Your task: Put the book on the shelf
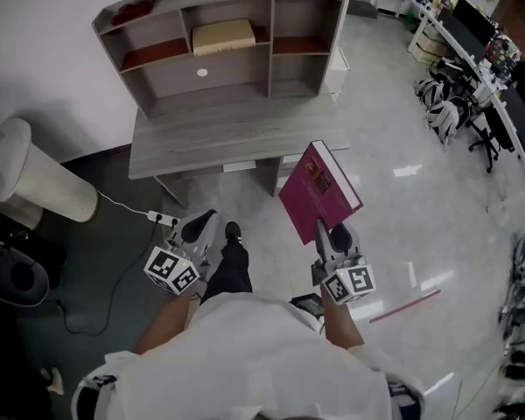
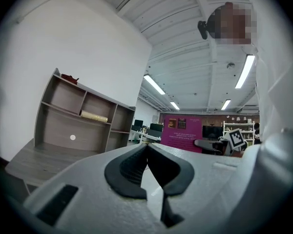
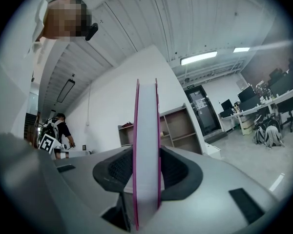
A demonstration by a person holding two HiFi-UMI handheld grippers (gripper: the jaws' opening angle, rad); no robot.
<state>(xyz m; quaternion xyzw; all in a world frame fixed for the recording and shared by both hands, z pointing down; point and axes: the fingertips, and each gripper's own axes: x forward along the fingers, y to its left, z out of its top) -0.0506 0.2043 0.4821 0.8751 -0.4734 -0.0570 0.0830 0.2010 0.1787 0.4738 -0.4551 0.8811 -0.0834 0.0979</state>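
**Q:** What did the head view show that the gripper views did not?

**A:** The whole layout. The desk (image 1: 227, 134) stood against the wall, and the shelf unit (image 1: 236, 81) sat along its rear edge. Open floor (image 1: 394, 217) lay before the front edge. The book (image 1: 318, 191) was held tilted in the air off the desk's front right corner.

**Q:** And the gripper views?

**A:** The right gripper view showed the right gripper (image 3: 146, 174) clamped on the book's lower end, with the book edge-on and upright. The left gripper view showed the left gripper (image 2: 147, 150) with its jaws together and nothing between them.

**Q:** What obstructions were there?

**A:** A tan bundle (image 1: 223, 36) filled the upper middle compartment, and the compartments on either side of it were free. A white cylindrical unit (image 1: 48, 186) stood off the desk's left end, with a power strip (image 1: 164, 219) on the floor near the left gripper. Office chairs (image 1: 442, 103) stood well apart at the right.
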